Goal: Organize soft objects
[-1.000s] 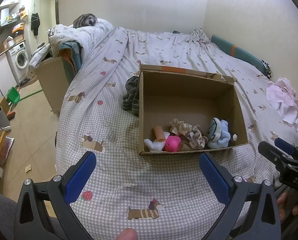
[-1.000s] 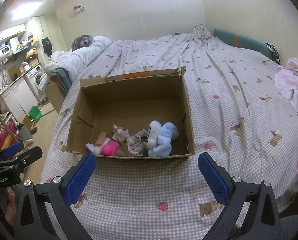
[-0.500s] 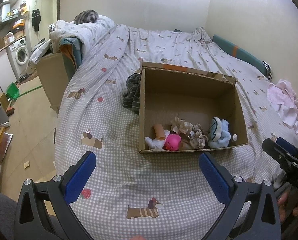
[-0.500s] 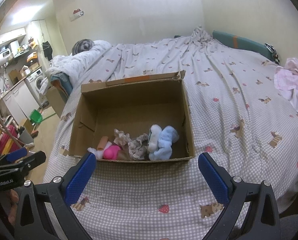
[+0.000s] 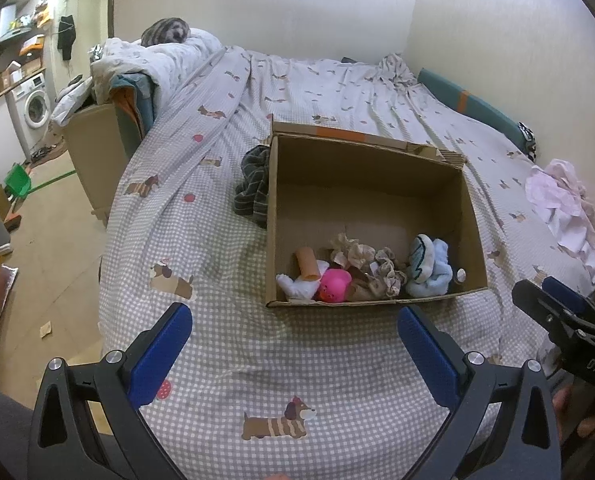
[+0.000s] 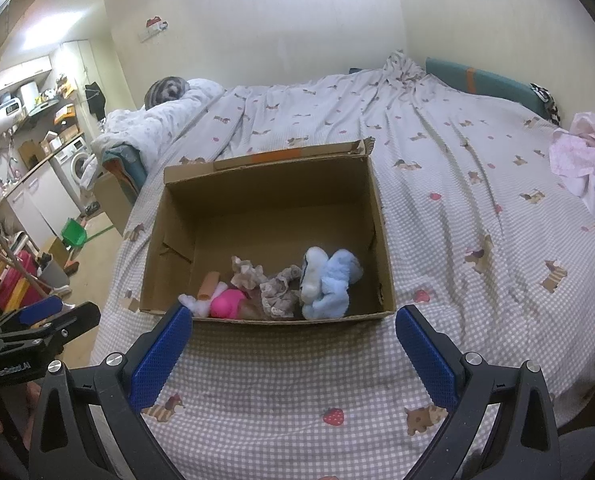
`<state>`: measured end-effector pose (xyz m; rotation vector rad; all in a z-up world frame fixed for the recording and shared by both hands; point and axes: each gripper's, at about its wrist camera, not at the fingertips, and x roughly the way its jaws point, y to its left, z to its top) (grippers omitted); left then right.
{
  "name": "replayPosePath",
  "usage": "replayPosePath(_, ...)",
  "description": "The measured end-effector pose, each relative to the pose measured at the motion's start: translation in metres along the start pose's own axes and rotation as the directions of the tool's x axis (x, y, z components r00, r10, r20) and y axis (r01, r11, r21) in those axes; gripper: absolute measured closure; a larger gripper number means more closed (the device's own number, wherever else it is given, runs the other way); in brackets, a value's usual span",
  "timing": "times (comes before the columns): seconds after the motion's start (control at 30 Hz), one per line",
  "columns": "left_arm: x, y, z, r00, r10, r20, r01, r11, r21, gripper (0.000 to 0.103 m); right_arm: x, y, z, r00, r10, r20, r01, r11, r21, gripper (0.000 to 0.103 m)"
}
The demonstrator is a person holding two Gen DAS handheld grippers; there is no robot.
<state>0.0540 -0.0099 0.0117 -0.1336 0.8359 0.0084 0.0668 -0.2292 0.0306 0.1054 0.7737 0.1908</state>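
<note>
Left wrist view shows several soft toys already in the cardboard box; the striped cloth beside it and pink cloth seemingly remain. Both left gripper and right gripper are spread wide, empty.

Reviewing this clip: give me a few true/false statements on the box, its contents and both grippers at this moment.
1. The cardboard box stands open on the bed. True.
2. The pink toy lies outside the box. False: it lies inside, near the front wall.
3. The left gripper grips a sock. False: it is open and empty.
4. The right gripper is open. True.
5. A dark striped cloth lies beside the box. True.
</note>
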Motion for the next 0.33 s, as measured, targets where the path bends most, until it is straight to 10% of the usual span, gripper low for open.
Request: replayPosePath(0.33,0.0056,0.0022,0.0032,0.998,-0.057,-0.027,0.056,0.997,-0.047,0.0,0.0032,0.0035,-0.0007,1.0,-0.001,-0.002,0.001,1.0,0.005,0.0)
